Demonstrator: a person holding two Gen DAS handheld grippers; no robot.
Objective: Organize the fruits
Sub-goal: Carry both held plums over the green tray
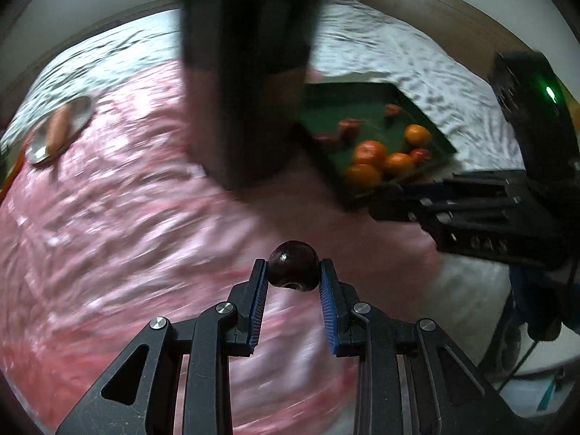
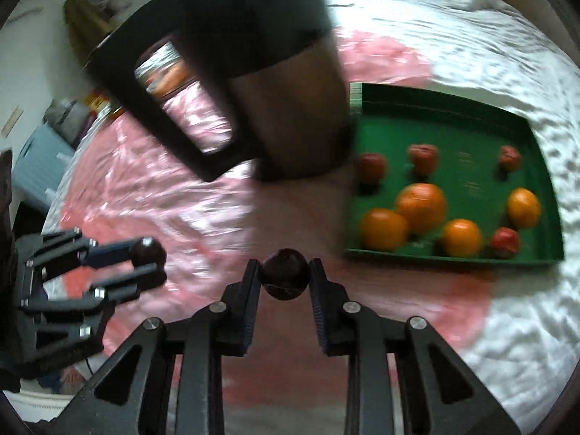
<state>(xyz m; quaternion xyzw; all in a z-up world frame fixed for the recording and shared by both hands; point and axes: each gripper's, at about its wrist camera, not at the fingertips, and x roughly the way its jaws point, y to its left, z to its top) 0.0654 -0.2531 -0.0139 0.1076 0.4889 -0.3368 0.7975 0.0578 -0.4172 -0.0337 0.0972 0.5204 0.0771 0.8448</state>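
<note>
Left wrist view: the left gripper [image 1: 293,272] clamps a dark round fruit [image 1: 293,271] between its blue pads, above pink blurred cloth [image 1: 108,217]. Up and right of it lies the green tray [image 1: 362,98] with oranges [image 1: 369,153] and small red fruits [image 1: 349,125].

Right wrist view: the right gripper [image 2: 284,277] pinches a second dark fruit [image 2: 284,278], just left of the tray's near edge. A black-handled jug [image 2: 282,101] stands beside the tray's left side.

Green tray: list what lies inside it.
Inside the green tray lie four oranges and four smaller red fruits. The dark container covers its near-left corner, so anything there stays unseen.
</note>
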